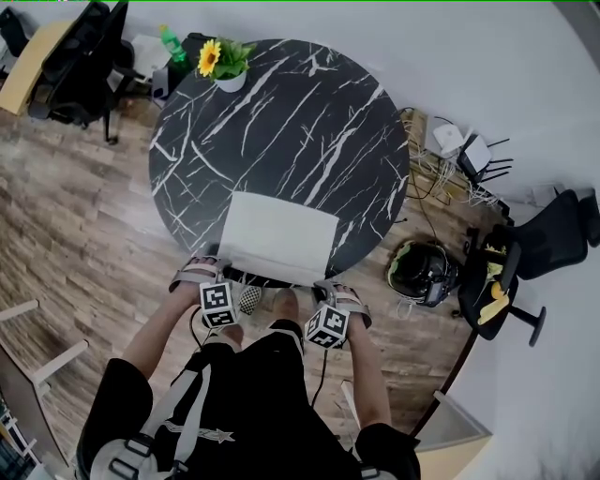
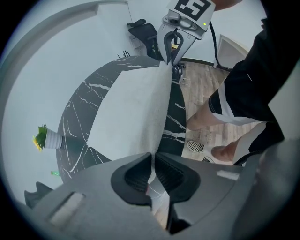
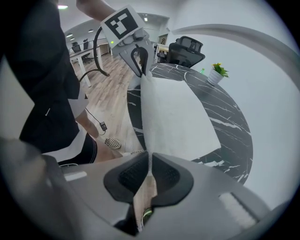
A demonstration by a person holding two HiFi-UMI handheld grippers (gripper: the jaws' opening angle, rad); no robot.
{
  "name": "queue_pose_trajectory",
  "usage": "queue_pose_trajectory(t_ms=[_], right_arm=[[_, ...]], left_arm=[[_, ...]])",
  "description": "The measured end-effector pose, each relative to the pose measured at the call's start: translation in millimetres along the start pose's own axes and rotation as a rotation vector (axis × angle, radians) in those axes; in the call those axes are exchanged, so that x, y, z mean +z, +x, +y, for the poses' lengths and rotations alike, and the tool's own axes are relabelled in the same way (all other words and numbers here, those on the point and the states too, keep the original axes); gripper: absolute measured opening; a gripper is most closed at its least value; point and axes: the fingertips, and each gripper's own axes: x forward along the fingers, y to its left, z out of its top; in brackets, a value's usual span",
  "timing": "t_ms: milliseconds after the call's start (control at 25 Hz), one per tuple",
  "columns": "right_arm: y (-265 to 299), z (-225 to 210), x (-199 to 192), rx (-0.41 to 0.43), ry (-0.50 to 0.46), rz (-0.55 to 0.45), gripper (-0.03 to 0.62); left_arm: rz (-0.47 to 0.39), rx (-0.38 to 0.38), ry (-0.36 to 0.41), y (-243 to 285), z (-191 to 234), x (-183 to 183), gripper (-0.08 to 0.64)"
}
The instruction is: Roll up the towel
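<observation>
Bright, even indoor light is recorded, ceiling lamps (image 3: 62,6) being seen far beyond the fingers (image 3: 131,176) of the right gripper (image 3: 149,155); shadows are kept soft, edges are bent and darkened by fisheye lenses, and surfaces nearest the fingers are blurred.

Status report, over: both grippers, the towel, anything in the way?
Left gripper shut on towel, near left corner; right gripper shut on near right corner. Towel unrolled on table, near edge. Flower pot at far edge, path clear.
</observation>
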Motion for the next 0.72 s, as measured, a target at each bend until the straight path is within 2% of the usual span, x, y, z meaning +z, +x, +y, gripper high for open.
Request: queue_pose_trajectory(t_ms=[240,720], right_arm=[[-5,11,0,0.009,0.023,0.008,0.028],[-8,-2,3,0.021,0.084,0.008,0.031]], left_arm=[[0.001,-0.001,0.01,-6,-13,-2,0.035],[0.012,-0.001,-0.008,-7,3,1,0.038]])
